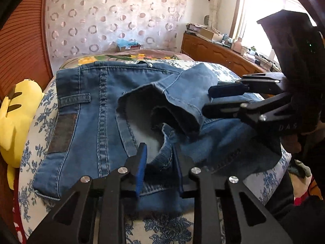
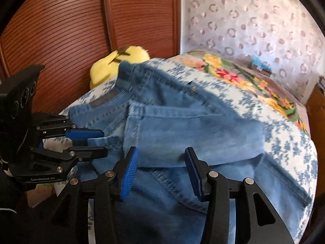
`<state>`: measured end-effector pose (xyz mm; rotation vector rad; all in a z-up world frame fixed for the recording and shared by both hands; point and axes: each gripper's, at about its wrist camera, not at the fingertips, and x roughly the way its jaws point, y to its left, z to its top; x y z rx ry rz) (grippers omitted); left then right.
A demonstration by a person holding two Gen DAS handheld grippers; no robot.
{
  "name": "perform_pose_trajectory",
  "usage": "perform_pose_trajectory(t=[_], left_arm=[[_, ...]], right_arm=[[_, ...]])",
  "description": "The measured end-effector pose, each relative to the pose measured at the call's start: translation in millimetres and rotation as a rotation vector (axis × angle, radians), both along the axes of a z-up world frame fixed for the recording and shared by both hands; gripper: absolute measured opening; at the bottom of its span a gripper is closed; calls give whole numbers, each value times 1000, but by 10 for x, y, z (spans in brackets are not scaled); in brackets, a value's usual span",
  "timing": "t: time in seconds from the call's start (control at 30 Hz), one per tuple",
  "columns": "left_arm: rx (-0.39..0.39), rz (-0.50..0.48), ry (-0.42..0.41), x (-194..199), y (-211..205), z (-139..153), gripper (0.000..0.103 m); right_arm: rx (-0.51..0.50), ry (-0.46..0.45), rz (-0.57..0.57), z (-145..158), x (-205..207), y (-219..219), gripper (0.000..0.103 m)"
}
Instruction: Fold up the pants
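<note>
Blue jeans [image 1: 97, 109] lie on a bed, waistband at the far end, legs folded up over the seat. In the left wrist view my left gripper [image 1: 159, 158] is open, its jaws on either side of a leg hem [image 1: 162, 142] that gapes open. My right gripper [image 1: 209, 99] comes in from the right, jaws slightly apart beside the other leg cuff [image 1: 182, 93]. In the right wrist view my right gripper [image 2: 161, 166] is open over the folded jeans [image 2: 182, 126]. My left gripper [image 2: 97, 141] is at the left, open, with a denim edge between its jaws.
The bed has a blue floral sheet [image 1: 162, 229] and a flowered blanket [image 2: 233, 73]. A yellow plush toy [image 1: 16, 118] lies at the left by a wooden slatted wardrobe [image 2: 61, 30]. A wooden cabinet with clutter [image 1: 219, 46] stands by the window.
</note>
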<state>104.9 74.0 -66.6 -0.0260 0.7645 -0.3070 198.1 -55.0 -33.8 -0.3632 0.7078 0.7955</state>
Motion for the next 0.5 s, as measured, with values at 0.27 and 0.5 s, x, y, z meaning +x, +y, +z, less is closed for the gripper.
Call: perform_pose_trajectory(t=[0.27,0.5], left_arm=[[-8,9,18,14,35,-77,26],[-19,-2,0,-21,25,-75,19]], right_arm=[[21,23,12,-26,-130,241,50],[-46,-4,6,-141,-40,358,12]])
